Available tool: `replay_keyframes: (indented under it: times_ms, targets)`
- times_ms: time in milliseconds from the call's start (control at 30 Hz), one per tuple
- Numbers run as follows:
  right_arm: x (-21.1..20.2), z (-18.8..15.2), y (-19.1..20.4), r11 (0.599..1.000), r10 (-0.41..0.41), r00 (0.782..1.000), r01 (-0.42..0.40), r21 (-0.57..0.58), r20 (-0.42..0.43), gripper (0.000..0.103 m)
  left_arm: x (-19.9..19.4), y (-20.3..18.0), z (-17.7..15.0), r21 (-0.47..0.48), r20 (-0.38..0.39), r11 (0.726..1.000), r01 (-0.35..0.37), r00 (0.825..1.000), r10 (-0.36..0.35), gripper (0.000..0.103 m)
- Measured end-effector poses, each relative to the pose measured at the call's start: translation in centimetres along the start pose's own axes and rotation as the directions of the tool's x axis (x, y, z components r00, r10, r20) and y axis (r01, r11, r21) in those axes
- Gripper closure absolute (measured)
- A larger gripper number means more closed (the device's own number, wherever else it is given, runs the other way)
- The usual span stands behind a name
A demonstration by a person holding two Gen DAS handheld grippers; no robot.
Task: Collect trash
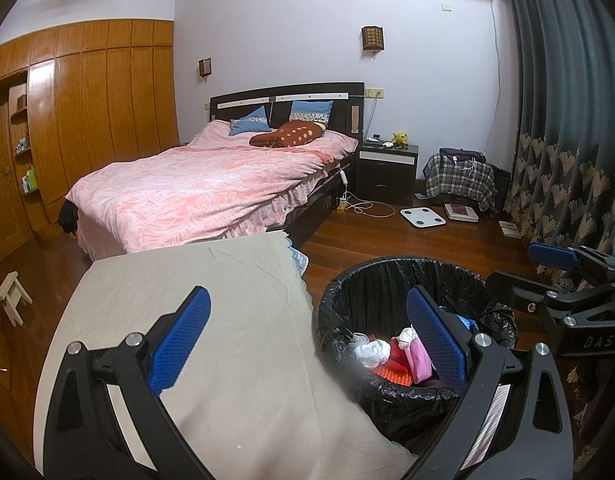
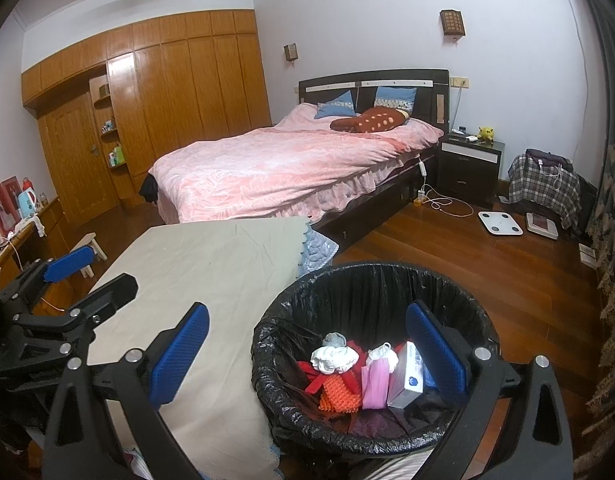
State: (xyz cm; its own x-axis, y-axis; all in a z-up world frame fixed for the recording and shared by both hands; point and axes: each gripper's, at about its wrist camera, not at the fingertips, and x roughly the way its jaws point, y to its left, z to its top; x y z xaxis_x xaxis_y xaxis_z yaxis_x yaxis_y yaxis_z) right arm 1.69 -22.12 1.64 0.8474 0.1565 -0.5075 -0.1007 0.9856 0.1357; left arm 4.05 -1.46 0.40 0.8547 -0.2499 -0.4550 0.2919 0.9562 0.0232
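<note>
With both your left gripper [image 1: 307, 344] and right gripper [image 2: 307, 352] wide open and empty, you risk snagging the round black-lined trash bin [image 2: 371, 276] and tipping it.

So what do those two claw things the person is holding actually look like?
Each gripper, left and right, is a black plastic frame with silver bolts. Both end in two flat fingers covered by blue, finely textured pads. The right one's body, seen from the left camera, carries raised lettering, "DAS". No cables or sleeves show.
</note>
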Motion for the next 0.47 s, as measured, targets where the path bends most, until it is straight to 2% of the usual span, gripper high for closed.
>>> replay_keyframes:
  times_ms: [467]
  targets:
    - [-0.03,-0.03,-0.03,1.0,0.0,1.0,0.0,0.001,0.0,0.006,-0.05,0.17,0.01,0.001,-0.001,1.0,0.0,1.0,0.0,0.007]
